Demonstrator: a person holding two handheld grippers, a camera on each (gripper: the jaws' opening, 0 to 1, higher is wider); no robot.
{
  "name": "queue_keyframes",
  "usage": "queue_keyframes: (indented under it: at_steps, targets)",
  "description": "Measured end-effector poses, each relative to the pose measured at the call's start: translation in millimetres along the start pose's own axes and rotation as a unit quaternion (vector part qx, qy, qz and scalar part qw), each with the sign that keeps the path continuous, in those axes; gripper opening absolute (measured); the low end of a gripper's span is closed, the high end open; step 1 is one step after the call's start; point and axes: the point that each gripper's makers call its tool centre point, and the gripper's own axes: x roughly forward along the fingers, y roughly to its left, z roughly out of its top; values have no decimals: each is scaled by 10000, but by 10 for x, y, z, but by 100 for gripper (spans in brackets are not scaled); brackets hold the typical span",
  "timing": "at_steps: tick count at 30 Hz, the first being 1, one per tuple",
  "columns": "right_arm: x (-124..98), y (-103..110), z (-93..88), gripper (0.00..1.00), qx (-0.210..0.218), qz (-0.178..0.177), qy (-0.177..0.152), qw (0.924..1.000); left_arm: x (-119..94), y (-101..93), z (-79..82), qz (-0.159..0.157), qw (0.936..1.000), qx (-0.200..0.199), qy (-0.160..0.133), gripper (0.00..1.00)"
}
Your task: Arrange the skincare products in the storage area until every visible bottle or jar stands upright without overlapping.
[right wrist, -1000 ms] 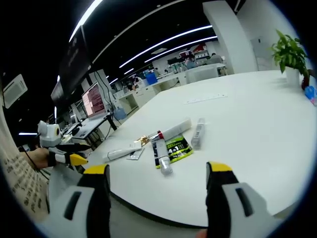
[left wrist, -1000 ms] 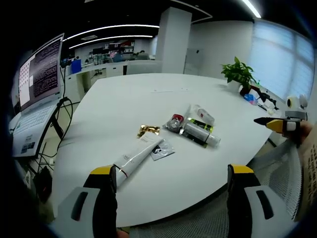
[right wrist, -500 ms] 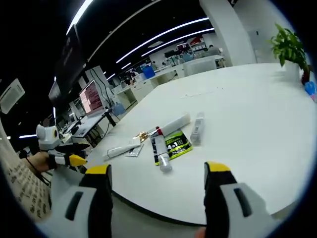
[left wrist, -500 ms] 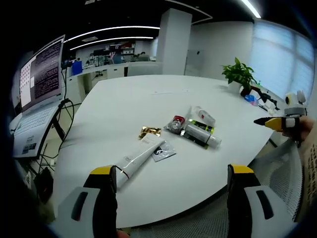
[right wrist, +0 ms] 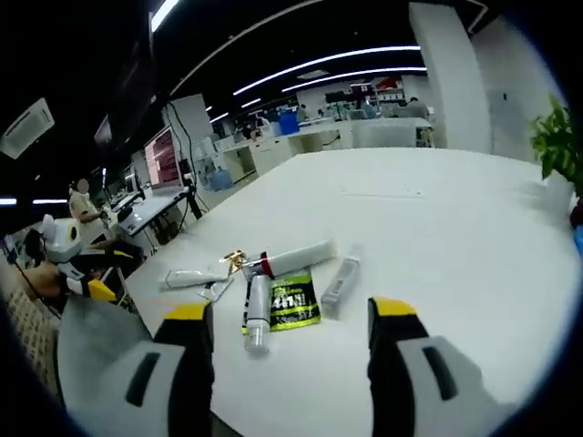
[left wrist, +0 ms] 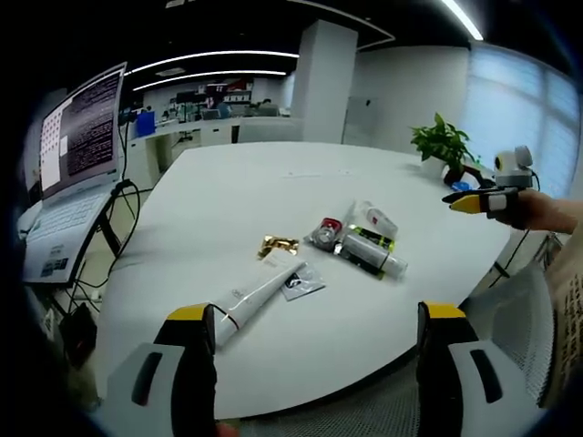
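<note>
All the skincare items lie flat on the white table (left wrist: 237, 182). A long white tube (left wrist: 255, 298) (right wrist: 193, 277) rests beside a small dark sachet (left wrist: 299, 281) (right wrist: 217, 289) and a gold wrapper (left wrist: 276, 245) (right wrist: 235, 259). A red-capped tube (left wrist: 323, 230) (right wrist: 291, 259), a white bottle (left wrist: 373, 255) (right wrist: 257, 309) on a green packet (right wrist: 293, 300) and another white tube (left wrist: 373, 218) (right wrist: 339, 280) form a cluster. My left gripper (left wrist: 316, 314) (right wrist: 86, 282) is open at the near table edge. My right gripper (right wrist: 290, 311) (left wrist: 474, 202) is open and holds nothing, off to the cluster's side.
A laptop (left wrist: 64, 209) and a lit screen (left wrist: 82, 127) stand left of the table. A potted plant (left wrist: 442, 138) (right wrist: 557, 146) sits at the far edge. A mesh chair (left wrist: 519, 309) is at the near right. A person (right wrist: 80, 205) stands in the background.
The right gripper has risen and swung in toward the table. Its view now looks more squarely over the cluster. The products have not moved.
</note>
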Motion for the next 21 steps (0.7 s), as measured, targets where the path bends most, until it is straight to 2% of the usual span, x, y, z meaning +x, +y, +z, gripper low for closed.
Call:
queue_keyframes:
  at_steps: [6,9,11,18,21]
  targets:
    - [332,52,126,68,-700,397,377,9960,-11,22,8,28,10000,-54,-41,90]
    - [456,13,136,67,-885,409,546,9937,-15,35,14,40,9999,-98,-64,89]
    - [534,-86,64,66,-1010,277,860,9908,-17,43,16,47,9999,-124,-73,89]
    - [848,-322,-101,60,-932,-25,1342,9866,-18,70,19,86,9997,-201,-85,89]
    - [1019,-437,-196,54,-757,-209,1597,9840,-16,77,15,98,9997,-221,-71,89]
